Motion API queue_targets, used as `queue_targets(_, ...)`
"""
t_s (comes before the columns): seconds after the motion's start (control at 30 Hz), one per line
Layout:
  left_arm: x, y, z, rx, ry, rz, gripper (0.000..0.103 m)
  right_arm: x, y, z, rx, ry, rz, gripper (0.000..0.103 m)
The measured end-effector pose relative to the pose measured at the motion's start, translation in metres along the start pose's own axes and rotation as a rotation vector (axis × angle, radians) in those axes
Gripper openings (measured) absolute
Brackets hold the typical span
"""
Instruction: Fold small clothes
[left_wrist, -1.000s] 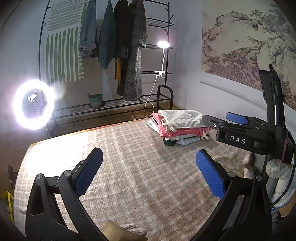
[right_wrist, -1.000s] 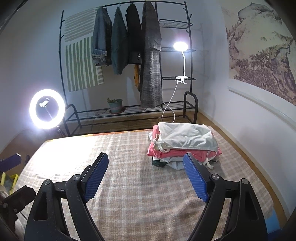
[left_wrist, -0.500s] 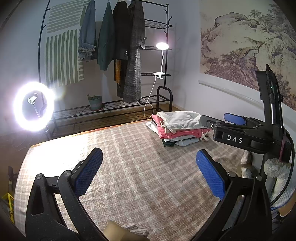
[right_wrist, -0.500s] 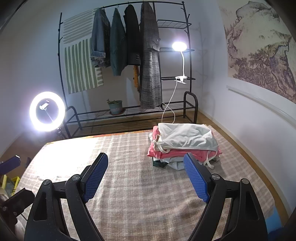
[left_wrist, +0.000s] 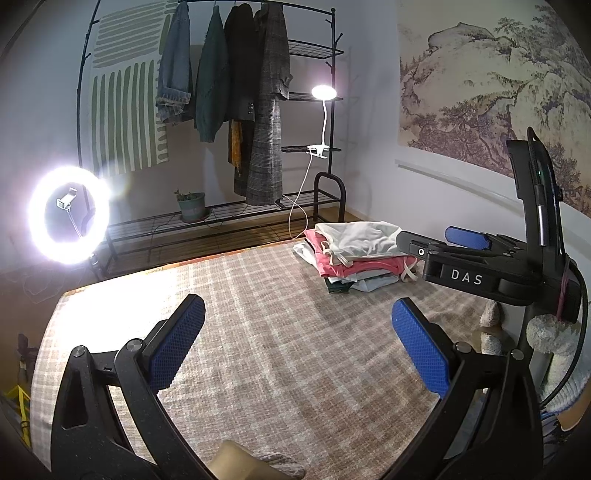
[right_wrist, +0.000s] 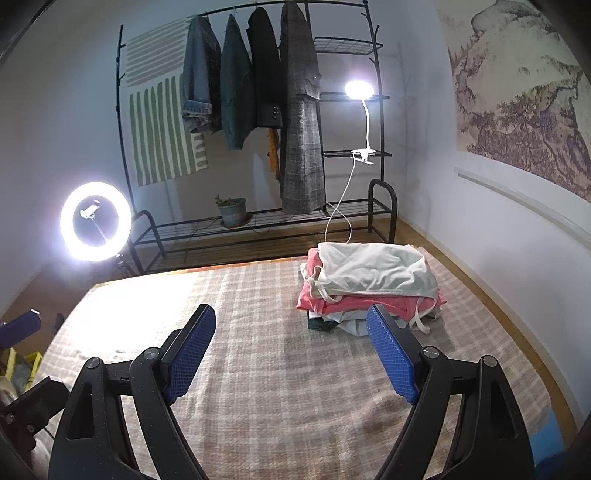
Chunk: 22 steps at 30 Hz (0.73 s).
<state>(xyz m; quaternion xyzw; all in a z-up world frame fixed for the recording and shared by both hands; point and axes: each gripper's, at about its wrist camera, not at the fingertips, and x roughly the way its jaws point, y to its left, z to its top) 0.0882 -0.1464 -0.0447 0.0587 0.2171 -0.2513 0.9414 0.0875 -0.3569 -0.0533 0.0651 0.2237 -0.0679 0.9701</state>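
A stack of folded small clothes (left_wrist: 358, 258) lies at the far right of the plaid-covered table (left_wrist: 258, 325), with a white garment (right_wrist: 373, 269) on top and a pink one (right_wrist: 354, 301) under it. My left gripper (left_wrist: 295, 332) is open and empty, held above the middle of the table. My right gripper (right_wrist: 291, 339) is open and empty, in front of and left of the stack (right_wrist: 369, 288). The right gripper's body also shows in the left wrist view (left_wrist: 480, 266), beside the stack.
Behind the table stand a black clothes rack (right_wrist: 258, 110) with hanging coats, a bright ring light (right_wrist: 95, 221) at the left and a clip lamp (right_wrist: 359, 90). A wall with a landscape painting (left_wrist: 498, 92) runs along the right.
Both grippers have risen and drawn back slightly, so the views tilt up a little. The jaws stay open and the stack has not moved.
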Motion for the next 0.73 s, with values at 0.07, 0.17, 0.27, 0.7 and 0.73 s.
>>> queue_targets(0.07, -0.001, 0.001, 0.001, 0.004, -0.001, 0.001, 0.103, 0.001, 0.000, 0.000, -0.002, 0.003, 0.002, 0.084)
queue_targets(0.17, -0.001, 0.002, 0.002, 0.006, 0.001, -0.001, 0.103, 0.001, 0.000, 0.000, -0.004, 0.006, 0.003, 0.084)
queue_targets(0.27, -0.001, 0.003, 0.003, 0.002, 0.007, -0.005, 0.103, 0.001, 0.000, -0.001, -0.003, 0.008, 0.005, 0.084)
queue_targets(0.7, 0.005, 0.012, -0.003, 0.014, -0.002, 0.009, 0.103, 0.003, 0.002, -0.002, -0.007, 0.022, 0.012, 0.084)
queue_targets(0.73, 0.005, 0.012, -0.003, 0.014, -0.001, 0.011, 0.103, 0.004, 0.002, -0.002, -0.006, 0.024, 0.013, 0.084)
